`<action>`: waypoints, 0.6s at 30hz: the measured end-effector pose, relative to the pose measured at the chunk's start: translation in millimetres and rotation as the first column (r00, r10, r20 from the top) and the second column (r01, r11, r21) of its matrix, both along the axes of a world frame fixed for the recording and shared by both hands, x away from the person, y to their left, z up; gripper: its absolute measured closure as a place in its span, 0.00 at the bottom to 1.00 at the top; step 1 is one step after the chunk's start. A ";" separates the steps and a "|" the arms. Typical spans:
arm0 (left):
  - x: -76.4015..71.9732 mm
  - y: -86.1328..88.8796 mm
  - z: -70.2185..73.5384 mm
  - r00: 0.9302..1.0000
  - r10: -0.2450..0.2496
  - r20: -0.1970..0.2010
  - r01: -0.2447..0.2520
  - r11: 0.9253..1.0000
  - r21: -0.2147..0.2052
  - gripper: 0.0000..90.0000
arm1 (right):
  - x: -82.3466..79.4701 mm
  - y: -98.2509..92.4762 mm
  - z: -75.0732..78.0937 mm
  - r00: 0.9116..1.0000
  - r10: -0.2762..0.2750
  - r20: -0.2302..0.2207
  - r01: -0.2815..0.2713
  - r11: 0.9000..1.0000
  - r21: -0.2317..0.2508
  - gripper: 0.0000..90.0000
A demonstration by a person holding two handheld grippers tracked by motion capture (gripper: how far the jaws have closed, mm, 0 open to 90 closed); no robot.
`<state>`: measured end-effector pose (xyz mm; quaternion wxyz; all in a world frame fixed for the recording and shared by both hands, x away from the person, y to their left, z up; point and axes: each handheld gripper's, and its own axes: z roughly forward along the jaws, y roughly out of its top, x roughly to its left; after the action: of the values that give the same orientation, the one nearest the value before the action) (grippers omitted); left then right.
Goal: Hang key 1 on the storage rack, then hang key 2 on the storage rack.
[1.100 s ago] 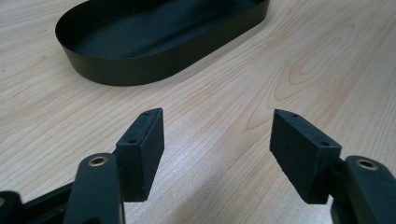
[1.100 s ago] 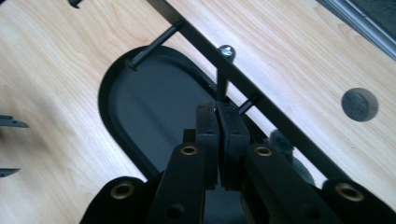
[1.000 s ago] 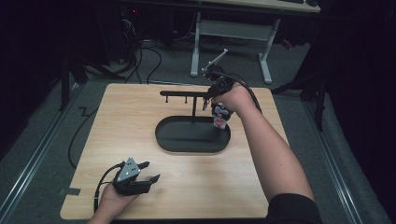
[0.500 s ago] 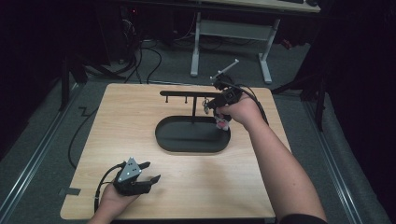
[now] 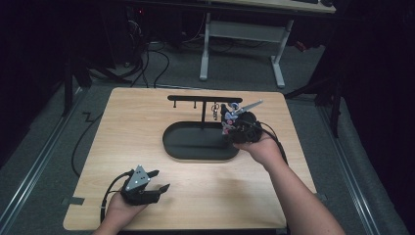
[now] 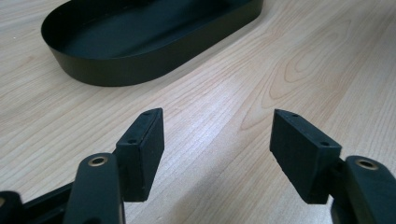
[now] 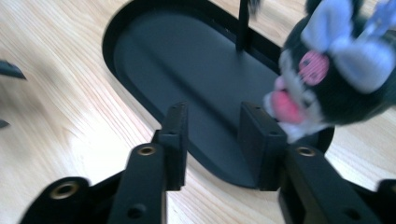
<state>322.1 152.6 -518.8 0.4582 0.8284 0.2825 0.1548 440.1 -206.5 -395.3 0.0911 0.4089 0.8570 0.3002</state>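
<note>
Down and back from the rack comes the right gripper [image 5: 226, 128], and its jaws have just been opening with nothing between them, which reads as a release: the plush keychain [image 5: 217, 111] now hangs from the black T-shaped hanger rack [image 5: 203, 99] instead of riding in the grip.

High view first. Centre frame, the rack rises out of its black oval tray [image 5: 195, 147], the crossbar running across the upper middle. The keychain dangles by its ring from the right part of that bar, just upper left of the right gripper, so the hanging looks done. Lower left, the left gripper [image 5: 159, 180] rests near the table's [image 5: 122, 127] front edge, jaws apart, well clear of the tray; it seems parked there to stay out of the way.

Left gripper view next. Both black pads [image 6: 144, 149] stand wide with bare wood between them, and the tray [image 6: 140, 65] sits in the upper left of the frame, well off.

Right gripper view. The jaws stand moderately apart over the tray's [image 7: 187, 70] near rim, gripping nothing. Upper right, blurred, hangs the keychain's black plush toy [image 7: 327, 79] with pale bow and pink patches, just beside the right pad and free of it, the rack's post [image 7: 242, 23] behind.
</note>
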 end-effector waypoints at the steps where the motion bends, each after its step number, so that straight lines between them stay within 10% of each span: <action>1: -0.1 -1.1 -0.5 1.000 -0.002 -0.002 0.002 1.000 0.003 0.40 | -5.4 -2.7 -5.2 1.000 0.007 0.019 -0.007 1.000 0.005 0.68; 12: -2.7 -6.1 -2.4 1.000 -0.016 -0.008 0.016 1.000 0.006 0.40 | -58.6 -36.1 -63.0 0.990 -0.069 0.121 0.058 0.994 0.088 0.41; 18: -6.1 -7.4 0.4 1.000 -0.012 0.006 0.012 1.000 0.013 0.40 | -108.9 -73.2 -111.4 0.961 -0.162 0.223 0.135 0.982 0.131 0.31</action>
<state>316.1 145.2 -518.4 0.4547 0.8325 0.2752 0.1563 331.3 -279.7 -506.7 0.1897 0.4386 0.7886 0.3869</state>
